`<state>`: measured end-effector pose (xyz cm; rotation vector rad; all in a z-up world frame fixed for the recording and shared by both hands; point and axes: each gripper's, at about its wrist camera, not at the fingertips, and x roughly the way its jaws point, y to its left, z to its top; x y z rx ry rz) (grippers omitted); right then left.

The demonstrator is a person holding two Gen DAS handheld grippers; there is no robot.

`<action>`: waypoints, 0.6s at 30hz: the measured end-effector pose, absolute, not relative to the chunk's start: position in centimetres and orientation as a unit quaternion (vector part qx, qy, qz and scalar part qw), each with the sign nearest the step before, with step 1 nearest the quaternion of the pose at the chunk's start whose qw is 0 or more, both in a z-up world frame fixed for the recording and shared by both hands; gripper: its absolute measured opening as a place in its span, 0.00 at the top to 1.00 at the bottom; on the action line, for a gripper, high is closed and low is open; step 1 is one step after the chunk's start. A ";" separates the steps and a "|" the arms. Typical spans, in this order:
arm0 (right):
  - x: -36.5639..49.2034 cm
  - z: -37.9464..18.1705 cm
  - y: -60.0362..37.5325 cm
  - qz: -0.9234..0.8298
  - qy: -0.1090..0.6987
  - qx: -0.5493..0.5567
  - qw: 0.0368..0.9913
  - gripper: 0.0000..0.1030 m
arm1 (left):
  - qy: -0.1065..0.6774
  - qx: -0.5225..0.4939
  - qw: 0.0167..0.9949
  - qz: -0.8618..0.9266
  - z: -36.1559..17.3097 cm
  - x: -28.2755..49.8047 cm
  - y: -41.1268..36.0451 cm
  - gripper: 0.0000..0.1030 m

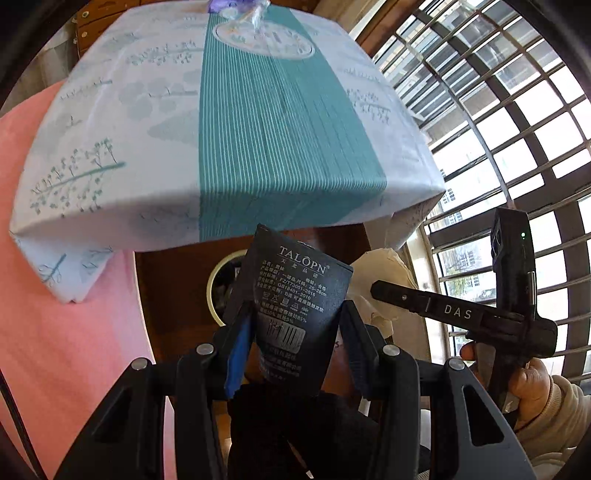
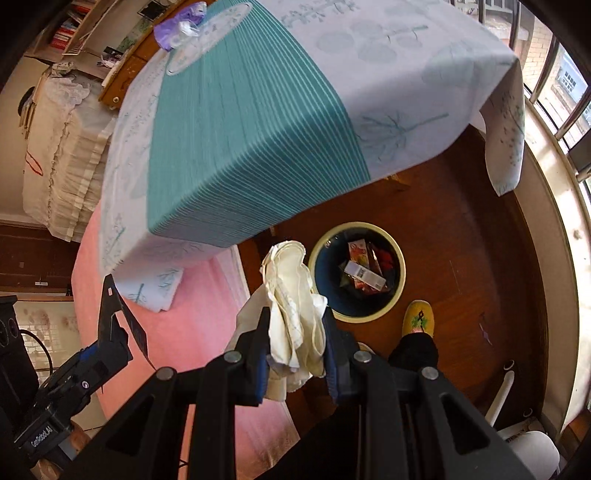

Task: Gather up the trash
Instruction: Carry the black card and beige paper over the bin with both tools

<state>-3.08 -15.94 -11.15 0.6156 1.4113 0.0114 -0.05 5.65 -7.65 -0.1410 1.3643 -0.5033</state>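
Note:
My left gripper [image 1: 297, 314] is shut on a dark "TALOPN" packaging card [image 1: 295, 291] that stands upright between its fingers. My right gripper [image 2: 295, 317] is shut on a crumpled white tissue [image 2: 291, 295]. Both hang past the table's near edge, above the floor. A round bin with a cream rim [image 2: 400, 277] stands on the wooden floor just beyond the right gripper, with cartons and wrappers inside. In the left wrist view the card hides most of the bin [image 1: 211, 291]. There the right gripper [image 1: 376, 290] and its tissue [image 1: 384, 266] show to the right.
The table under a teal-striped white cloth [image 2: 240, 129] overhangs the floor, with purple and clear plastic bags [image 2: 181, 26] at its far end. Pink fabric [image 2: 166, 332] lies on the left, and a foot in a yellow slipper [image 2: 417, 317] is beside the bin. The window grille [image 1: 517, 129] stands on the right.

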 end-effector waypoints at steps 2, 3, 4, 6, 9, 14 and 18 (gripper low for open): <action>-3.2 -14.2 -16.3 -0.004 0.650 0.272 0.709 0.76 | 0.636 -0.061 0.735 -0.226 -10.9 -0.2 4.6 0.57; -3.2 -15.7 -16.5 -0.008 0.656 0.270 0.705 0.76 | 0.643 -0.059 0.731 -0.223 -12.7 -0.2 4.1 0.57; -3.1 -17.3 -16.7 -0.010 0.660 0.268 0.701 0.76 | 0.647 -0.057 0.728 -0.221 -14.5 -0.2 3.5 0.57; -2.7 -20.6 -16.9 -0.015 0.669 0.254 0.698 0.75 | 0.654 -0.048 0.724 -0.213 -18.3 -0.1 2.5 0.56; -2.0 -25.6 -17.2 -0.020 0.680 0.237 0.694 0.74 | 0.663 -0.038 0.719 -0.204 -23.8 0.2 1.2 0.56; -0.9 -33.3 -17.6 -0.019 0.689 0.216 0.692 0.72 | 0.674 -0.018 0.714 -0.188 -32.5 1.1 -0.8 0.55; 0.0 -37.9 -17.8 -0.016 0.695 0.200 0.691 0.71 | 0.679 -0.007 0.714 -0.174 -37.7 1.8 -2.0 0.54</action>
